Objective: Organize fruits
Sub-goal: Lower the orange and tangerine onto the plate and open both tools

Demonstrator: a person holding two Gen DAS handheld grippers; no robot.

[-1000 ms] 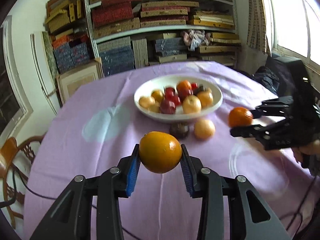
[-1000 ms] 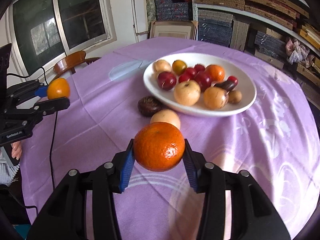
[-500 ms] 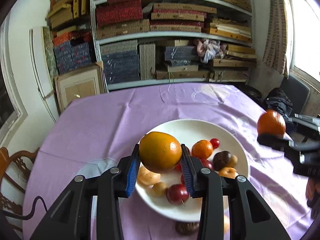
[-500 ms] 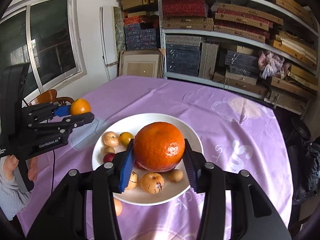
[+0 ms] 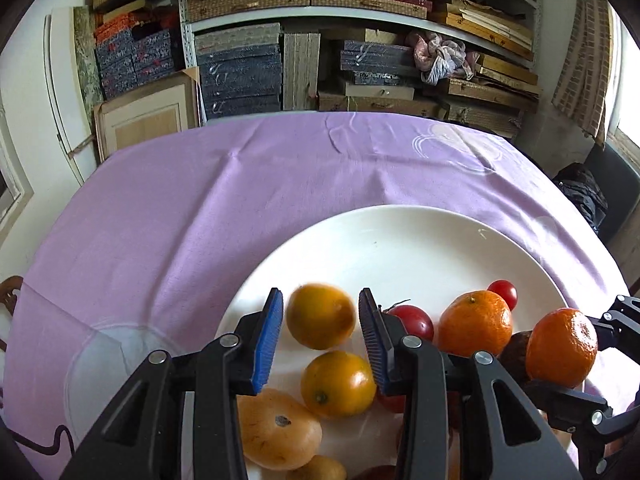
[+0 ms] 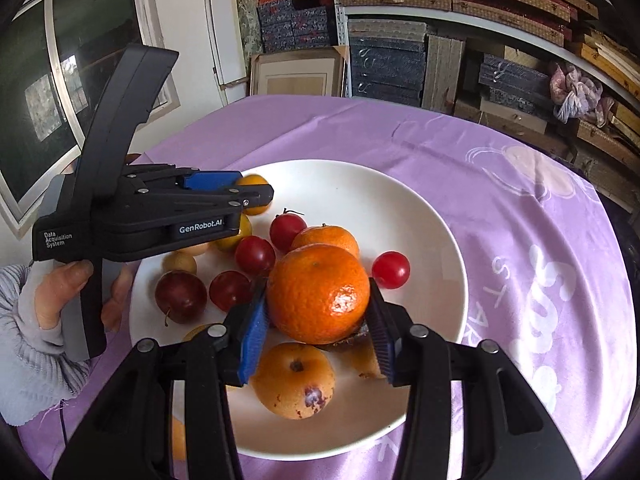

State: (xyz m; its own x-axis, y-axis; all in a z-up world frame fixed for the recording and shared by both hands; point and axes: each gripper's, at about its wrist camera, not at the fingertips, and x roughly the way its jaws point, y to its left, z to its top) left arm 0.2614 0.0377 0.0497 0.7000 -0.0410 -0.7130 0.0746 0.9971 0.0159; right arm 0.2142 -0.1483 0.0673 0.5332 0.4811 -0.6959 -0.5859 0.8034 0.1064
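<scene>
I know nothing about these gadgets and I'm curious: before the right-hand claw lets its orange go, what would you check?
1. Right gripper shut on the tangerine: ok.
2. Tangerine over the white plate: ok.
3. Bare landing spot directly below: not ok; a spotted fruit lies underneath. Bare plate is further right.
4. Left gripper open, yellow fruit free of its pads: ok.
5. Yellow fruit settled on the plate: cannot tell, it is blurred.
6. Grippers apart from each other: ok.
</scene>
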